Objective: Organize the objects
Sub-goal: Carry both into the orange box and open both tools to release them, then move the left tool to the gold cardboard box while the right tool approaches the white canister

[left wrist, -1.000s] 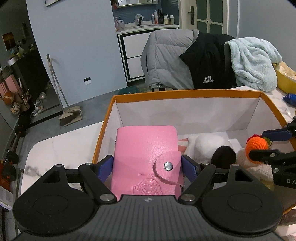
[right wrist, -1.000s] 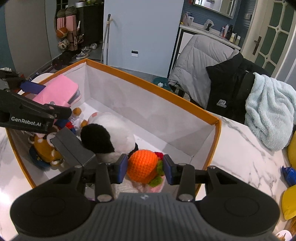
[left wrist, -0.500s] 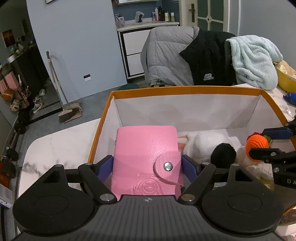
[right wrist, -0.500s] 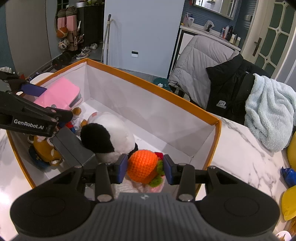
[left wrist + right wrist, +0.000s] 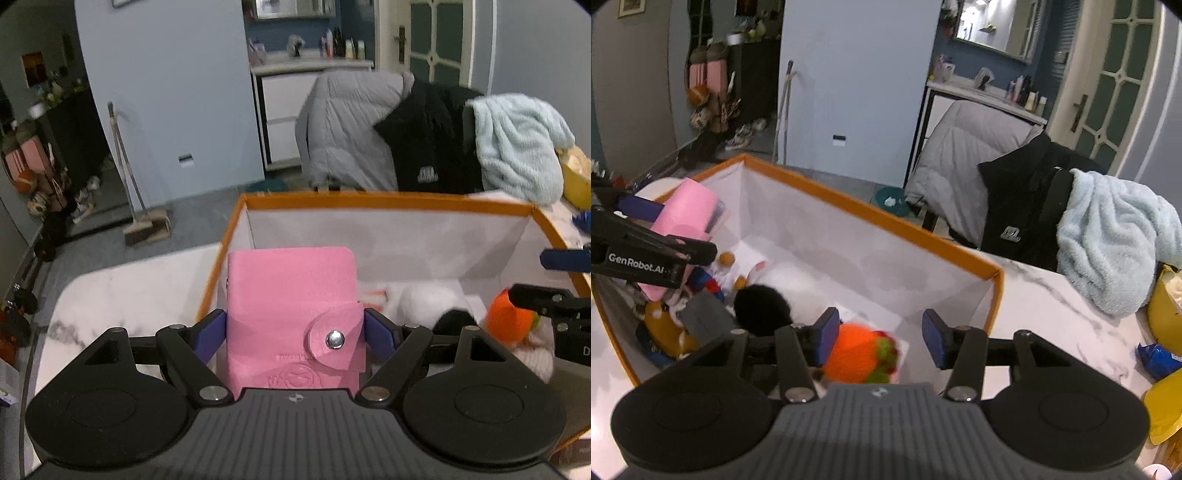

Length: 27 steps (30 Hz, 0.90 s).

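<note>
Pink wallet: clamped in left tongs over orange-rimmed box. Right tongs spread; crochet orange loose in box. Risk: wallet drops on rim, falls to table.

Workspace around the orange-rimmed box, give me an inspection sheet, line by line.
Surface: white marble table.
Job's things: orange-rimmed box; pink wallet; orange knitted toy in the box, touching one pad.
Clutter: black-and-white plush, yellow bowl.
Grippers: left gripper shut on the wallet over the box; right gripper open.
Cables: nothing seen.
Surroundings: jackets and blue towel on chairs.
</note>
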### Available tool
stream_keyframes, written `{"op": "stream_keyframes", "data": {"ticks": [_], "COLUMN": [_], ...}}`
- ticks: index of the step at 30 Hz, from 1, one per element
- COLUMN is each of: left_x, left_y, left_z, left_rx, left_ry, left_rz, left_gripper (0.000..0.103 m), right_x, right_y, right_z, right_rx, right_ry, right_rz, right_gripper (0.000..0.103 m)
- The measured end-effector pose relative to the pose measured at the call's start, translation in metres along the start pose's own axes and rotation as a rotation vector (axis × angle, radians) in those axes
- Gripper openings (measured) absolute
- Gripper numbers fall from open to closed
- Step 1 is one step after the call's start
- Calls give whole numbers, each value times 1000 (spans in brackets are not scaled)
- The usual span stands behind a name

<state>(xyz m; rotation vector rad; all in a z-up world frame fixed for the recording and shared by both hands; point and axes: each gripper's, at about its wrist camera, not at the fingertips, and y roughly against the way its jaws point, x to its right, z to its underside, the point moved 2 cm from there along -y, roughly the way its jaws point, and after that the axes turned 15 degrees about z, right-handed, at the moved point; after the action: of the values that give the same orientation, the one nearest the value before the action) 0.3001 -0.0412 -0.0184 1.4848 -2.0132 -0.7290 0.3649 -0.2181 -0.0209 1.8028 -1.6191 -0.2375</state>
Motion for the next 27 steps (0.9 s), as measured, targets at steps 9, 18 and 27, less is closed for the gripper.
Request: {"op": "stream_keyframes", "data": {"ticks": [9, 18, 27], "left_x": [1, -1, -7], "left_y": [18, 22, 45], "left_z": [-15, -12, -11], "left_rx": [143, 139, 142], "left_ry": [-10, -16, -47], "left_rz": [-23, -10, -38], "left_gripper": [98, 98, 98], "right_x": [1, -1, -3], "right_y": [0, 5, 12], "right_z": [0, -1, 0], "right_rx": [4, 12, 22], "right_ry": [-12, -5, 20], "right_rz": [-6, -16, -11], "right_gripper": [52, 52, 52]}}
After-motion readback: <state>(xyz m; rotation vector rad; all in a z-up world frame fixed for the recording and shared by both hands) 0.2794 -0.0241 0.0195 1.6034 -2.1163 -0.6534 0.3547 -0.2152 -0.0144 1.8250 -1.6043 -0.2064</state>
